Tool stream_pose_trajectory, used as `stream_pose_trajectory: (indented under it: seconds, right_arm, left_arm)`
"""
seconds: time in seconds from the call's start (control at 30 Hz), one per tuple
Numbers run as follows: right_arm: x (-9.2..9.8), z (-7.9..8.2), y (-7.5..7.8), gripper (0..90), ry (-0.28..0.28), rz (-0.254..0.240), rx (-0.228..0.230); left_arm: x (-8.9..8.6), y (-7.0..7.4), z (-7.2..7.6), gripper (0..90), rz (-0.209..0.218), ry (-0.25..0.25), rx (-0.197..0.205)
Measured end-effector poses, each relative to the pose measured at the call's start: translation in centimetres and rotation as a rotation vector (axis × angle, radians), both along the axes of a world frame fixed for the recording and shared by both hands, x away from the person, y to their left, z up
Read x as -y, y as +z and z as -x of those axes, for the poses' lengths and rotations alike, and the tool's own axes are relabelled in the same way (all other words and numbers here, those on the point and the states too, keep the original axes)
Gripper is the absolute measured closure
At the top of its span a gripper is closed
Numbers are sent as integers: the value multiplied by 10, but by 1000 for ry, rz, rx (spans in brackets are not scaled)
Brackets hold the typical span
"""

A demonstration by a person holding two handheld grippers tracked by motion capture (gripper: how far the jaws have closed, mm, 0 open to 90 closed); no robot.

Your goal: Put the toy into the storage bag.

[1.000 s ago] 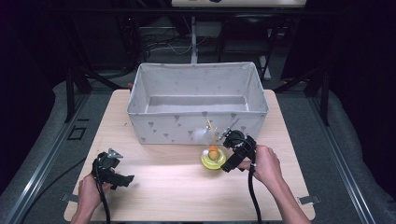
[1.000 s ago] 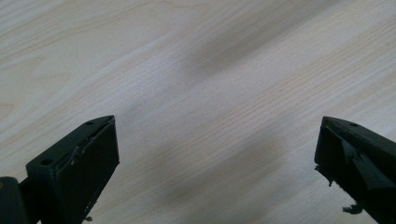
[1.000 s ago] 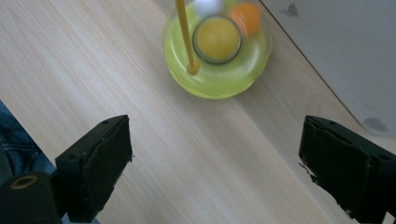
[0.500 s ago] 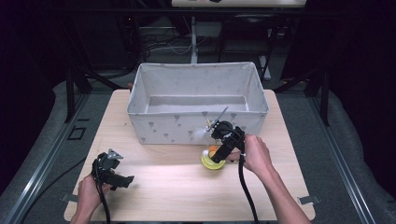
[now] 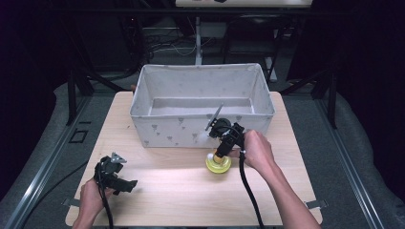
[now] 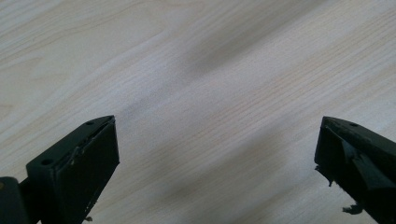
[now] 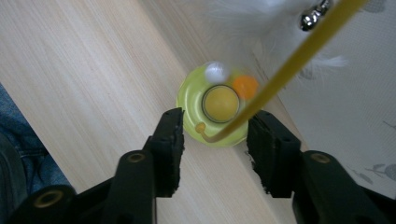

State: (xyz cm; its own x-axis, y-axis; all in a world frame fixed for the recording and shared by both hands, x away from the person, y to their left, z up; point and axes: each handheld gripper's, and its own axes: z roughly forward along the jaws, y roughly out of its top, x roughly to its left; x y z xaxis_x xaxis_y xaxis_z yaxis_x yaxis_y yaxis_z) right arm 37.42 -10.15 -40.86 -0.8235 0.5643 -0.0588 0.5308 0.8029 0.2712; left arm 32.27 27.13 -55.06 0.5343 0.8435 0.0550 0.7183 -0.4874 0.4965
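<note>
One yellow toy (image 7: 215,108) between the half-closed right hand-held gripper (image 7: 215,140); one fabric bin (image 5: 157,131) beside.

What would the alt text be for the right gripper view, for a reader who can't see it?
Two black jaws of the right gripper flank a round yellow-green toy on a pale wooden table, having just been closing on it. A thin yellow wand rises from the toy toward white feathers, beside a grey-patterned fabric bin.

Right hand-held gripper (image 5: 220,153) over yellow toy (image 5: 218,163) (table)
</note>
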Motion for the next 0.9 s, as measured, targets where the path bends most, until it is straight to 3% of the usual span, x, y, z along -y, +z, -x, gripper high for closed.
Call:
stream_pose_trajectory:
  seconds: [0.43, 0.9]
  right_arm:
    - [-10, -2, -1, 861, 34, 57, -39]
    - [-12, -4, 3, 881, 20, 57, -31]
  left_arm:
    - [1, -1, 0, 0, -12, 3, -10]
    - [0, -2, -1, 1, -18, 4, -26]
